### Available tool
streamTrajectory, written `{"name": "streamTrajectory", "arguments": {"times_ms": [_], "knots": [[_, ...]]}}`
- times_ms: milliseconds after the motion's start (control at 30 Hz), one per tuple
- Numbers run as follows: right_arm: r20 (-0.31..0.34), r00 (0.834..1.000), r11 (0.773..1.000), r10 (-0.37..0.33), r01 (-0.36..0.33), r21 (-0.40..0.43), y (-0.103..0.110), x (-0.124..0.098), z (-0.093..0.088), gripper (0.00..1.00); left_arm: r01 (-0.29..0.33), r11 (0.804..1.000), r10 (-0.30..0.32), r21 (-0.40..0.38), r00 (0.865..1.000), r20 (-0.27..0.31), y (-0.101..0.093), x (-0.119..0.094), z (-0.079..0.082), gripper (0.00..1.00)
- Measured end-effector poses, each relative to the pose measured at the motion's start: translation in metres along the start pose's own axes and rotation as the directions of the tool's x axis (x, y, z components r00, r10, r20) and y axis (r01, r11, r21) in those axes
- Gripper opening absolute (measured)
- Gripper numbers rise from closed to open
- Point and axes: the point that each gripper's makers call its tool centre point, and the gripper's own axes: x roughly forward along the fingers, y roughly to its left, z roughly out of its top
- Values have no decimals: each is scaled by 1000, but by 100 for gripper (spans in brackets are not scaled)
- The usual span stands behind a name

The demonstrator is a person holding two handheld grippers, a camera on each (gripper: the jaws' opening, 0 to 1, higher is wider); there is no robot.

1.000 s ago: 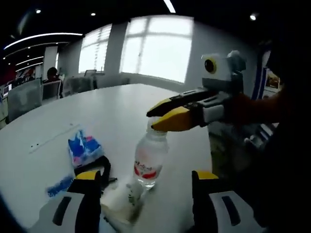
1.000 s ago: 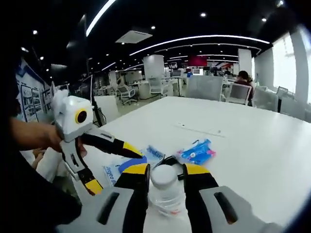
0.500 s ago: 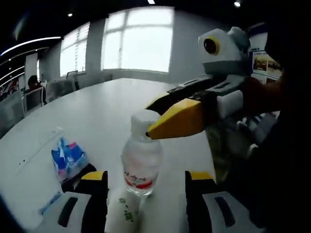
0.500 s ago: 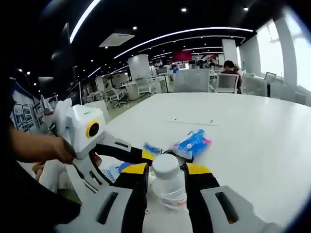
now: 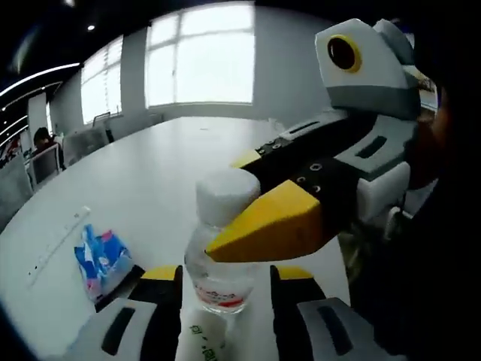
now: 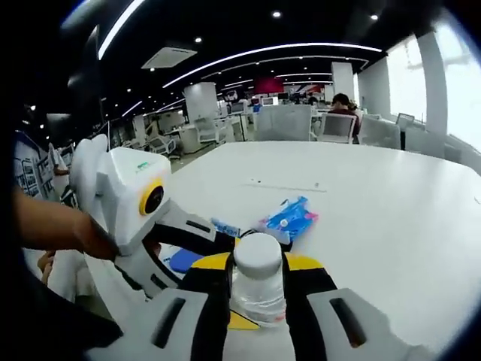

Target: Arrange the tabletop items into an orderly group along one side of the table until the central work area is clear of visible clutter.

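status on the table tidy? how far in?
Early. Nothing looks grouped along a side yet. In hand: the right tool is shut on the clear plastic water bottle with the white cap, and the left tool stands open around the bottle's base. Left to do: the blue-and-pink tissue packet and the flat blue packet lie loose on the white table.

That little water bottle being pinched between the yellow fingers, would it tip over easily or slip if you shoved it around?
The water bottle is tall and narrow, so a push near its white cap would probably tip it. Its clear plastic looks smooth, so it may slip; the right gripper holds it by the neck. It looks nearly empty, so likely light, and lying down it would roll.
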Motion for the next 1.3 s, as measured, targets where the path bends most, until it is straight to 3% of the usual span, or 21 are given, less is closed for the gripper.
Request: {"name": "streamTrajectory", "arguments": {"times_ms": [167, 267, 333, 767, 1300], "knots": [[10, 999, 999, -42, 42, -31, -3, 1, 1, 19, -7, 1000, 7, -12, 1000, 1, 2, 5, -4, 40], [20, 998, 990, -54, 56, -129, -3, 3, 1, 19, -21, 1000, 21, -20, 1000, 2, 6, 5, -5, 37], [24, 998, 989, -64, 67, -134, -2, 4, -1, 19, -10, 999, 10, -31, 1000, 0, 5, 5, -5, 36], [50, 992, 989, -115, 119, -84, -2, 1, 0, 19, -15, 1000, 15, -20, 1000, 3, 2, 3, -5, 36], [31, 995, 994, -96, 98, -42, -8, -5, -1, 17, -24, 1000, 24, -20, 1000, 6, -3, 4, -1, 35]]}}
